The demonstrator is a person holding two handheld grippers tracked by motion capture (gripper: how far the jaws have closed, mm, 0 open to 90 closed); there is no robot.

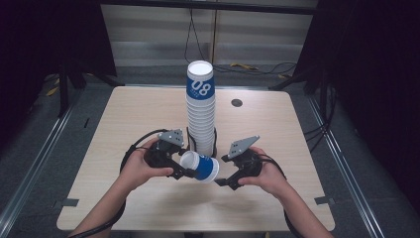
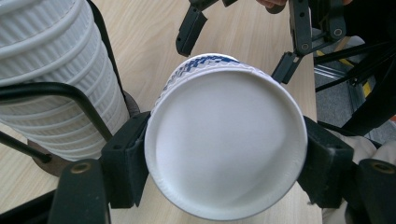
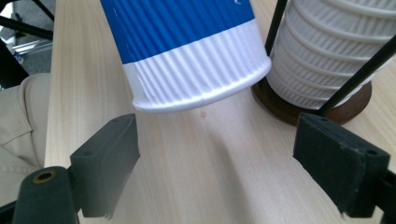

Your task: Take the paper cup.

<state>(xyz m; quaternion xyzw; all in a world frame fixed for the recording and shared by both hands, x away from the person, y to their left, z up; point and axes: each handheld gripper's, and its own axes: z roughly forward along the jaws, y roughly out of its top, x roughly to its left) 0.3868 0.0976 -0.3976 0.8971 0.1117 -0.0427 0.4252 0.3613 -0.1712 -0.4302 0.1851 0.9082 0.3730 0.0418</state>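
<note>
Right, my left gripper (image 1: 185, 167) pinches the blue-and-white ribbed paper cup (image 1: 200, 166) sideways above the table. My right gripper (image 1: 225, 171) sits spread just beside its base.

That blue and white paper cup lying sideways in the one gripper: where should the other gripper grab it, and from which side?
Probably the white ribbed band at the closed bottom end of the cup. The left gripper already clamps the rim end, so the bottom end pointing at the open right gripper is free. Coming straight in along the cup's axis, with one jaw on each side of the round wall, looks best.
</note>
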